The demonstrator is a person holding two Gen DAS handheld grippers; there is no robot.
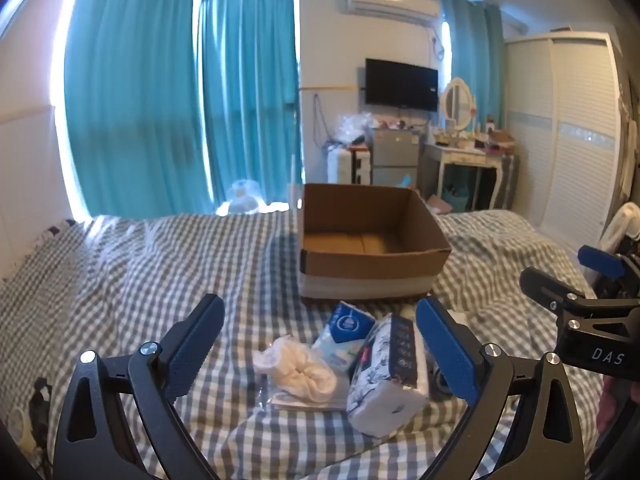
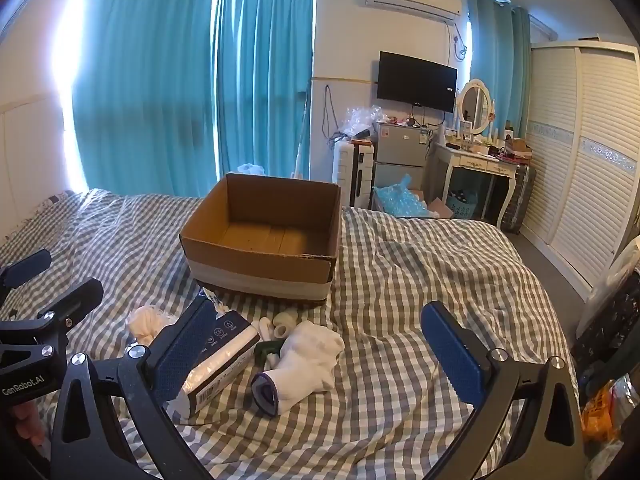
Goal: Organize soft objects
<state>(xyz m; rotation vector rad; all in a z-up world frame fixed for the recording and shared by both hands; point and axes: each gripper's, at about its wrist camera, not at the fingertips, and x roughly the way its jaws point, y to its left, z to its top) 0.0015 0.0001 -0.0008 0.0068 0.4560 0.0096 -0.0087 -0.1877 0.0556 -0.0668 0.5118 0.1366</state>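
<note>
An open, empty cardboard box (image 1: 372,240) (image 2: 264,236) stands on the checked bed. In front of it lie a cream scrunched cloth in clear wrap (image 1: 300,372) (image 2: 146,322), a blue tissue pack (image 1: 344,332), a patterned tissue pack (image 1: 390,376) (image 2: 218,364), white socks (image 2: 308,360) and small white rolls (image 2: 282,324). My left gripper (image 1: 320,352) is open above the cloth and tissue packs, holding nothing. My right gripper (image 2: 320,356) is open above the socks, holding nothing. The right gripper also shows at the left wrist view's right edge (image 1: 576,280).
The grey-and-white checked bedcover (image 2: 420,280) is rumpled. Teal curtains (image 1: 160,100), a wall TV (image 2: 416,80), a small fridge (image 2: 400,152), a dressing table (image 2: 476,160) and a white wardrobe (image 2: 584,152) stand beyond the bed.
</note>
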